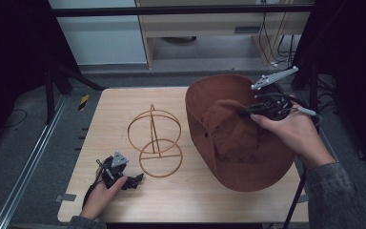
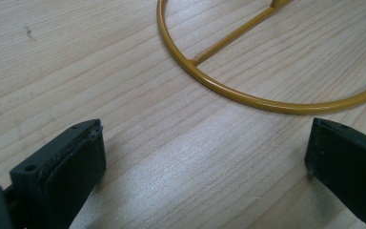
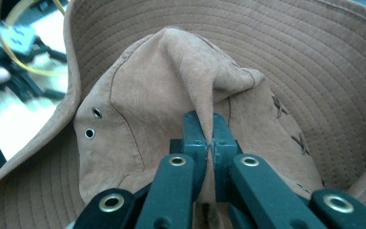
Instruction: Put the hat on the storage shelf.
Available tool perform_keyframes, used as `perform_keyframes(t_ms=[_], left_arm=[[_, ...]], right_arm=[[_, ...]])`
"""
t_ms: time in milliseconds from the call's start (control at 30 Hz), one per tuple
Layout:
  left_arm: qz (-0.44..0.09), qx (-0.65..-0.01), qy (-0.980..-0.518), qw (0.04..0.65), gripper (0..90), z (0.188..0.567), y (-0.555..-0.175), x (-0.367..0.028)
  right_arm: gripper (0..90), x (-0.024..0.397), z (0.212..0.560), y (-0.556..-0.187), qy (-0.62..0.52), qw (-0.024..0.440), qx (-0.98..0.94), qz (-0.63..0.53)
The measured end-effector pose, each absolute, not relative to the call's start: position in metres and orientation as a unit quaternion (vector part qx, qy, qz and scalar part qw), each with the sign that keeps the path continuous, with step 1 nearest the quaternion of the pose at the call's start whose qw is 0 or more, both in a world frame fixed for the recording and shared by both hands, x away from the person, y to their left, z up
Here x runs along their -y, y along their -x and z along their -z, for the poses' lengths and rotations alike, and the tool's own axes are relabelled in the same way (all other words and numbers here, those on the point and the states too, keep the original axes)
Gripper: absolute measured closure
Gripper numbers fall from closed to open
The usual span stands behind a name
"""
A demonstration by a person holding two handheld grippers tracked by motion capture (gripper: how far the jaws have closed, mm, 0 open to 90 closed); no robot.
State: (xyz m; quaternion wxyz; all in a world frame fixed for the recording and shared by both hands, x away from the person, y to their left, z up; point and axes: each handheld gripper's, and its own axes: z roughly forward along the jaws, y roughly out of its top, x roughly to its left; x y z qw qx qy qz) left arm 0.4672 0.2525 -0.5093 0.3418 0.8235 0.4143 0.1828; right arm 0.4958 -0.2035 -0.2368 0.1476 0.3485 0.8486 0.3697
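At table left the left gripper (image 1: 136, 181) rests w/ jaws wide, empty, by the wire hat stand (image 1: 155, 141); at right the right gripper (image 3: 208, 143) pinches the crown of the brown hat (image 1: 233, 138): soft, light, floppy fabric, so a crown-fold hold looks best.

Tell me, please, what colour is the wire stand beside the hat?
The stand is golden yellow, clearest in the left gripper view.
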Motion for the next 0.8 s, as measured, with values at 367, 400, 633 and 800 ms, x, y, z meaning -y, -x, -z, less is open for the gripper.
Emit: perform_keyframes(t_ms=[367, 400, 633, 800], left_arm=[[-0.182, -0.414, -0.824, 0.341, 0.0, 0.509, -0.467, -0.253], [-0.182, -0.414, -0.824, 0.341, 0.0, 0.509, -0.467, -0.253], [-0.182, -0.413, -0.825, 0.341, 0.0, 0.509, -0.467, -0.253], [-0.182, -0.413, -0.825, 0.341, 0.0, 0.509, -0.467, -0.252]], right_arm=[[89.0, 0.175, 0.206, -0.484, -0.318, 0.166, -0.836, -0.415], [89.0, 0.175, 0.206, -0.484, -0.318, 0.166, -0.836, -0.415], [89.0, 0.152, 0.198, -0.487, -0.304, 0.166, -0.829, -0.438], [89.0, 0.144, 0.196, -0.489, -0.301, 0.162, -0.824, -0.452]])
